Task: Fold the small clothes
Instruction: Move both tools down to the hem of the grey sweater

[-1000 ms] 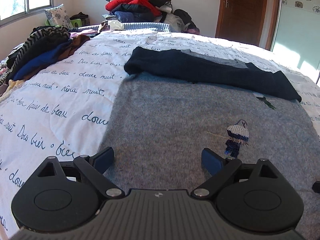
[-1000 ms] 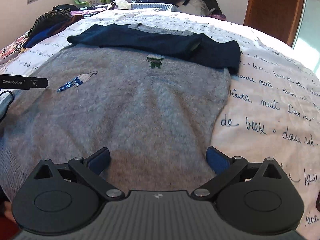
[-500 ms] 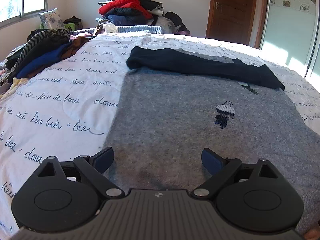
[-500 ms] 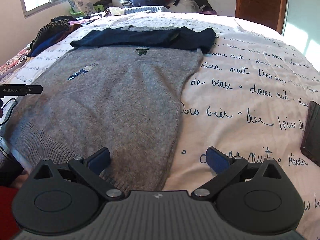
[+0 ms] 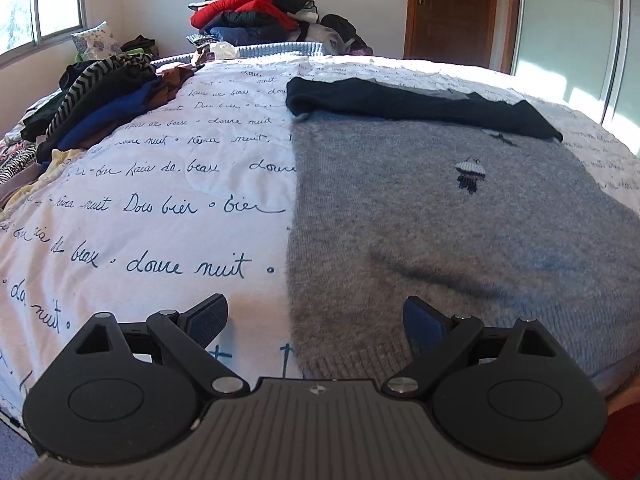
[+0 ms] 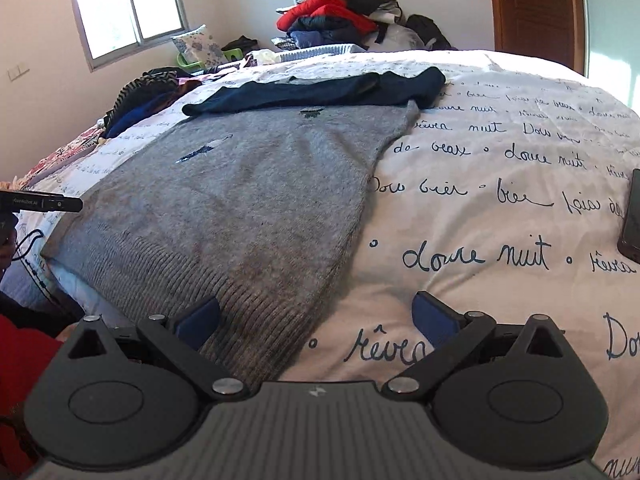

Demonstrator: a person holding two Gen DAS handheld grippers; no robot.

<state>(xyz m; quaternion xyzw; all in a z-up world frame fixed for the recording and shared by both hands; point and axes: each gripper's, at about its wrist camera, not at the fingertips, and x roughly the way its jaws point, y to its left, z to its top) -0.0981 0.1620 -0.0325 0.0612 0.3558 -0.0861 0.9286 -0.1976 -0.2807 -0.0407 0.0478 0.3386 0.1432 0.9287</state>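
Observation:
A grey knit sweater (image 5: pixel 440 216) with small embroidered figures lies flat on the bed, its dark navy sleeves (image 5: pixel 420 100) folded across the top. It also shows in the right wrist view (image 6: pixel 256 184). My left gripper (image 5: pixel 316 320) is open and empty, low over the sweater's near left hem corner. My right gripper (image 6: pixel 316 320) is open and empty, low over the near right hem corner. Part of the left gripper's body (image 6: pixel 40 203) shows at the left edge of the right wrist view.
The bed has a white quilt (image 5: pixel 160 208) with blue script. A heap of clothes (image 5: pixel 96 108) lies at the left side and another pile (image 5: pixel 256 12) behind the bed. A dark phone (image 6: pixel 632 216) lies on the quilt at the right. A wooden door (image 5: pixel 452 8) is at the back.
Both grippers have pulled back toward the near edge of the bed and spread apart, left one leftward, right one rightward, so each now sits at a hem corner. Both stayed open.

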